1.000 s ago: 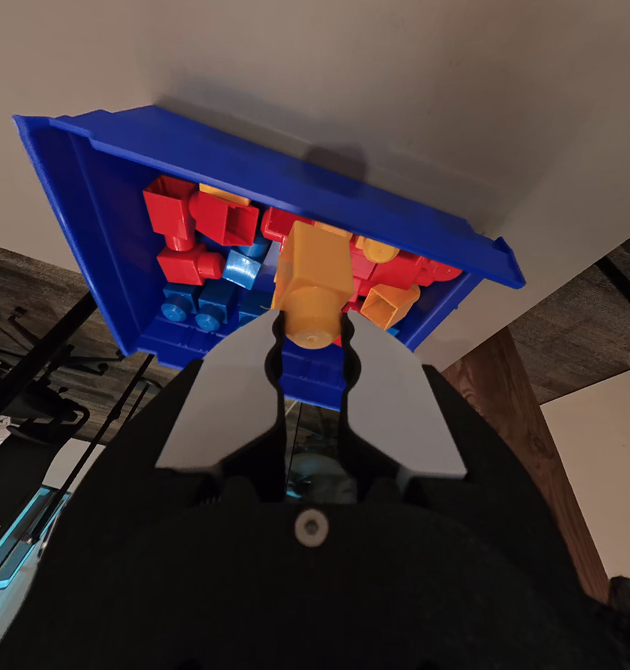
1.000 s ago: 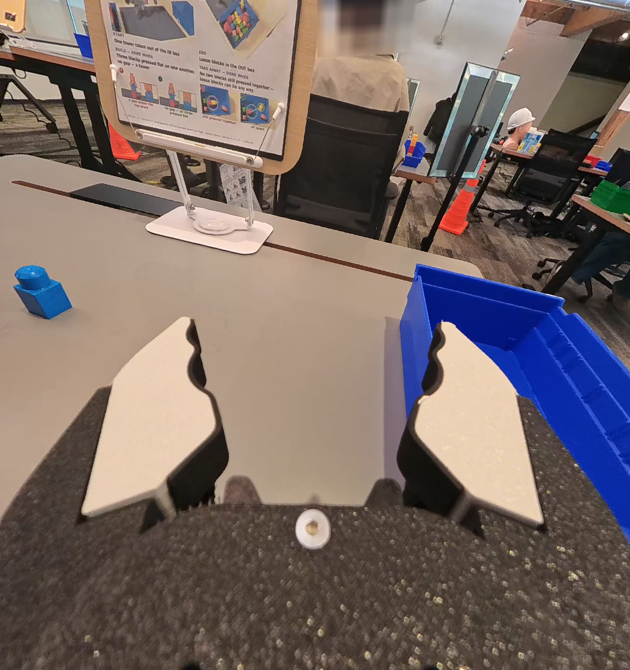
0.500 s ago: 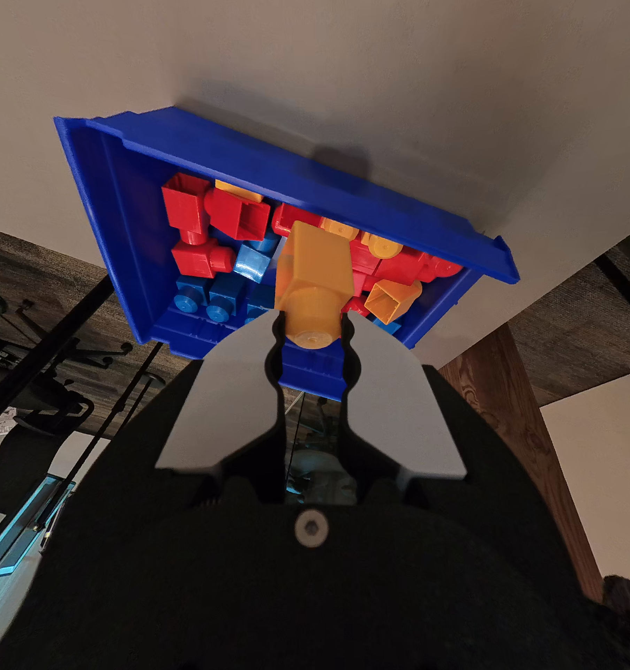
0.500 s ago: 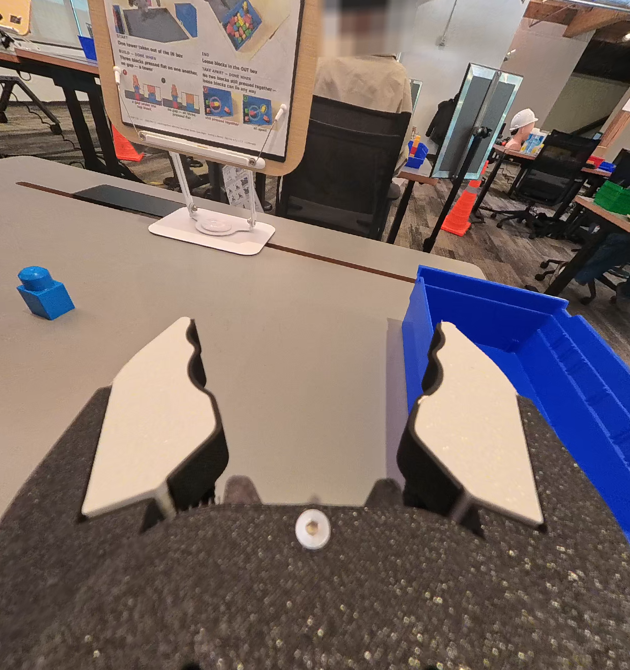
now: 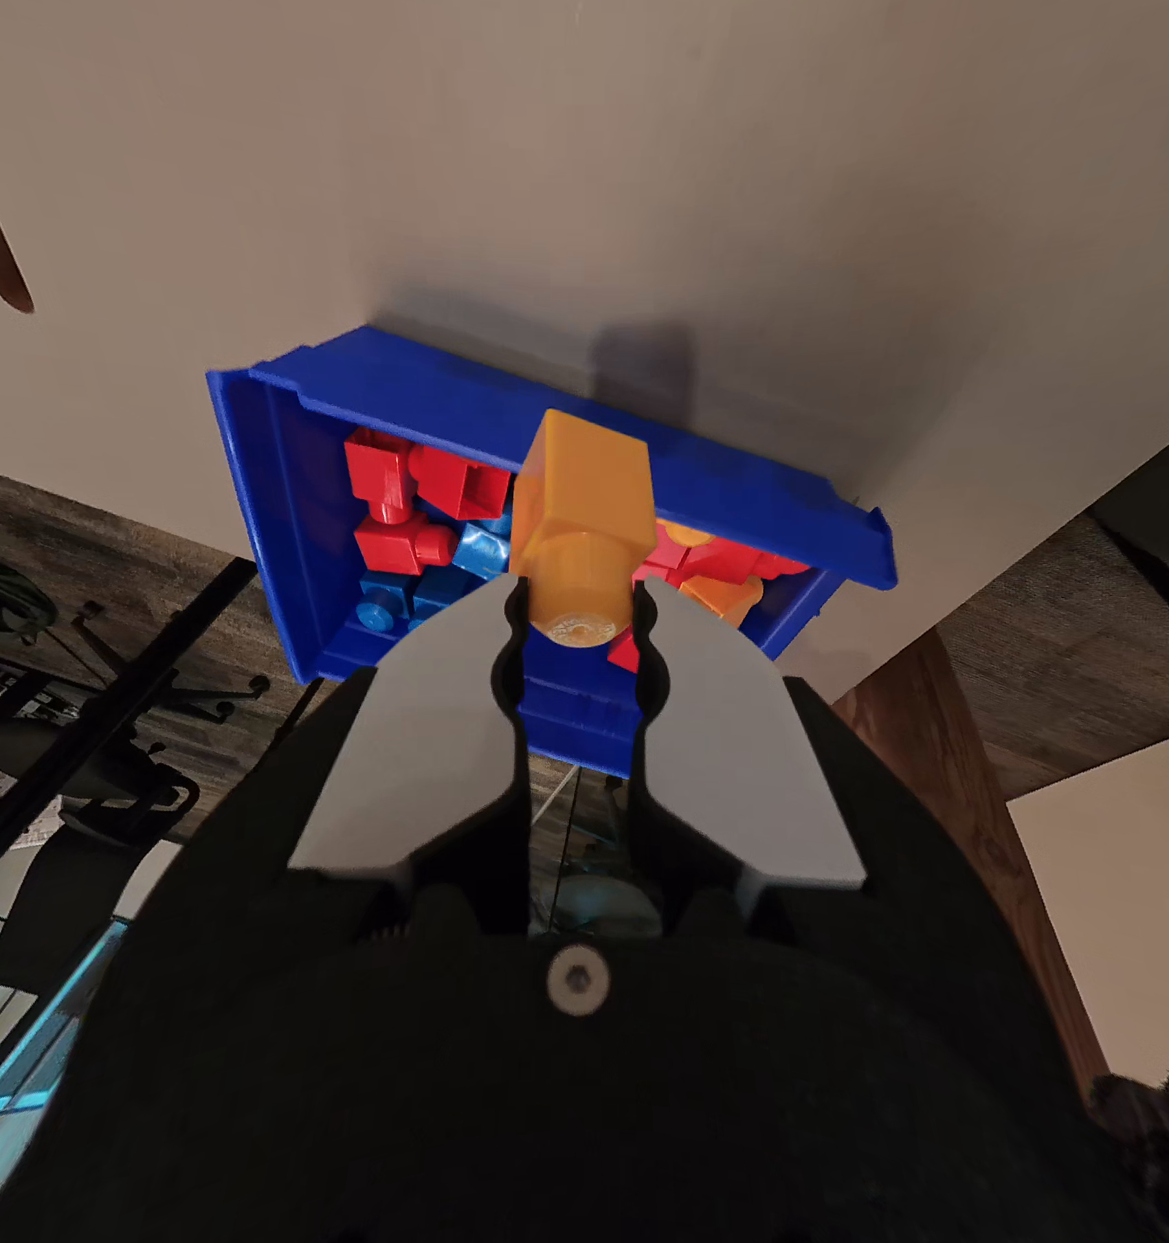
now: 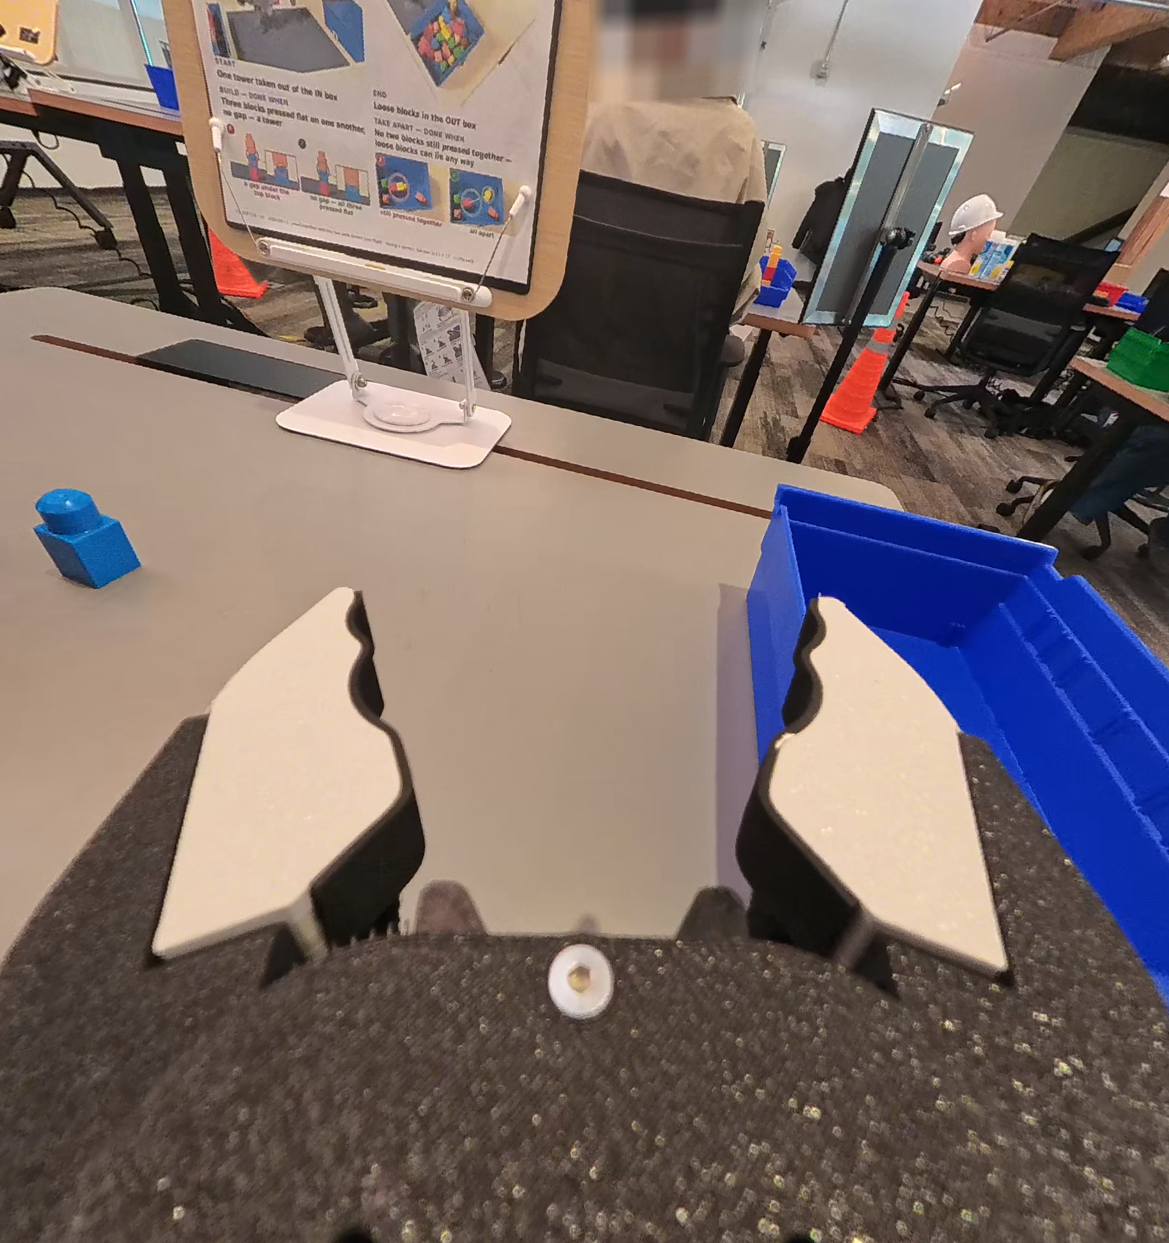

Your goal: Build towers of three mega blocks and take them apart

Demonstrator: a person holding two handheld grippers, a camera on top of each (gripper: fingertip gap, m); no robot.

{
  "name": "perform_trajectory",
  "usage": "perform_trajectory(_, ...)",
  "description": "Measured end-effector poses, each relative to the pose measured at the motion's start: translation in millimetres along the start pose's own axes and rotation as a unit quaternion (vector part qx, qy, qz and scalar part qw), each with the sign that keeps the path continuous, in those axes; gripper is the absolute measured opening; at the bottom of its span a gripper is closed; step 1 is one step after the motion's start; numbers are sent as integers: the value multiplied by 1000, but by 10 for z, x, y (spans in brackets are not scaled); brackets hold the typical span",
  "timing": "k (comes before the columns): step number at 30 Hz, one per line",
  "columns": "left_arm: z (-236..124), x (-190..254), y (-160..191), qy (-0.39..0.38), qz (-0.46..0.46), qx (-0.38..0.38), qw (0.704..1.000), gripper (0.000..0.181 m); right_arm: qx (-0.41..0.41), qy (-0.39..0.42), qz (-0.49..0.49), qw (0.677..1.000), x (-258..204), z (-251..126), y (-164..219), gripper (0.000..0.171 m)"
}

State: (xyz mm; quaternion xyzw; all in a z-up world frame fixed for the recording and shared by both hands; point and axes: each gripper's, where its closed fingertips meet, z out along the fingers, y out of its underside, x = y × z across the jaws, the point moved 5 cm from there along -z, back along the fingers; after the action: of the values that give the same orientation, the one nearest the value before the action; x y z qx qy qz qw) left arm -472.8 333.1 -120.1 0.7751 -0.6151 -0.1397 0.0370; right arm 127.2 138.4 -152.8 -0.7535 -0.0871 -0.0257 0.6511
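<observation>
One orange block [image 5: 583,501], pinched by its stud in the left gripper [image 5: 575,605] above the blue bin [image 5: 286,511], should travel level to the blue block [image 6: 84,541] on the table [image 6: 535,538] (right gripper [image 6: 578,652] spread wide, empty).

Downward over bin [image 5: 434,397]; level across table [image 6: 535,538]

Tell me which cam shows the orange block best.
Left wrist view. The orange block sits centre frame, its stud clamped between the left gripper fingers, above the blue bin of blocks. The right wrist view shows none of it: only a lone blue block on the table and an open right gripper.
</observation>
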Motion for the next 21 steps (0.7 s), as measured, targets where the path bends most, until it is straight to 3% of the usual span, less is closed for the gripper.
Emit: perform_trajectory(21,-3,162,-517,13,47,48,998,29,-17,-40,-18,999,-237,144,17,118)
